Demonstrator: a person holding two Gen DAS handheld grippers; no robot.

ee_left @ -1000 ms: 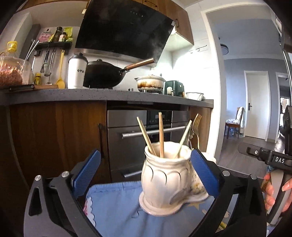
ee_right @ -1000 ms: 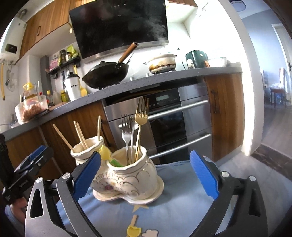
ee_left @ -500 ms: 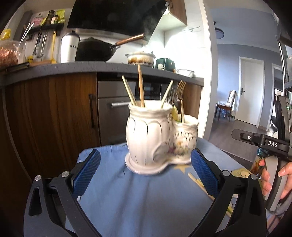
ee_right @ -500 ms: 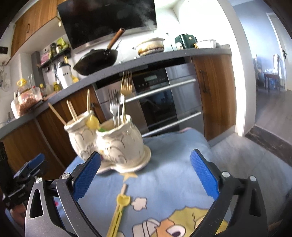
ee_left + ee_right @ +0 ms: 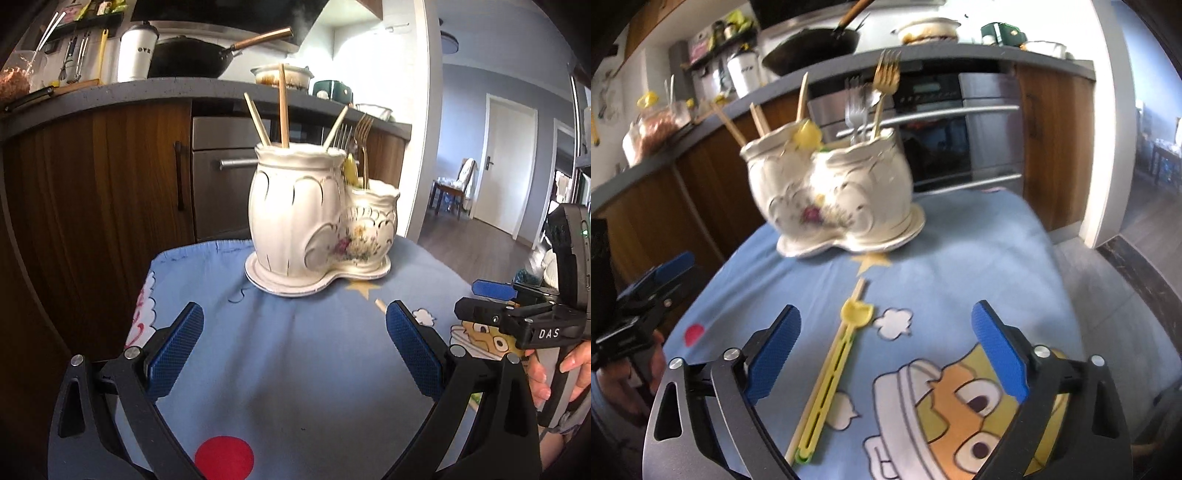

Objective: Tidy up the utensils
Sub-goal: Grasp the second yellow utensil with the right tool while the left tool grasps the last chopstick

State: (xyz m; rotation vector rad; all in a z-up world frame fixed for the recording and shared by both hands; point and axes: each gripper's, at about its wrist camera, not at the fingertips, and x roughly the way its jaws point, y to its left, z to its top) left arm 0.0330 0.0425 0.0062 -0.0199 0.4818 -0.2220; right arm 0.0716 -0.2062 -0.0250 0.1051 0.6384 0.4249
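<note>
A white ceramic double-pot utensil holder (image 5: pixel 314 225) stands on a blue cartoon cloth (image 5: pixel 295 369). Its taller pot holds wooden chopsticks (image 5: pixel 283 107); the smaller pot holds forks (image 5: pixel 364 140). It also shows in the right wrist view (image 5: pixel 834 195), with a gold fork (image 5: pixel 884 92) and silver forks (image 5: pixel 855 110). A pair of yellow training chopsticks (image 5: pixel 831 376) lies on the cloth, just inside the left finger of my right gripper (image 5: pixel 886 354). My left gripper (image 5: pixel 293 354) is open and empty, short of the holder. My right gripper is open and empty.
Behind the table runs a kitchen counter (image 5: pixel 110 92) with a wok (image 5: pixel 192 62), a white cup (image 5: pixel 136 51) and a pot (image 5: pixel 282 75), above wooden cabinets and a steel oven (image 5: pixel 960 122). A doorway (image 5: pixel 506 166) opens at the right.
Both grippers have pulled back and risen from the holder, which now sits farther off. The yellow training chopsticks have come into the right wrist view, between the fingers.
</note>
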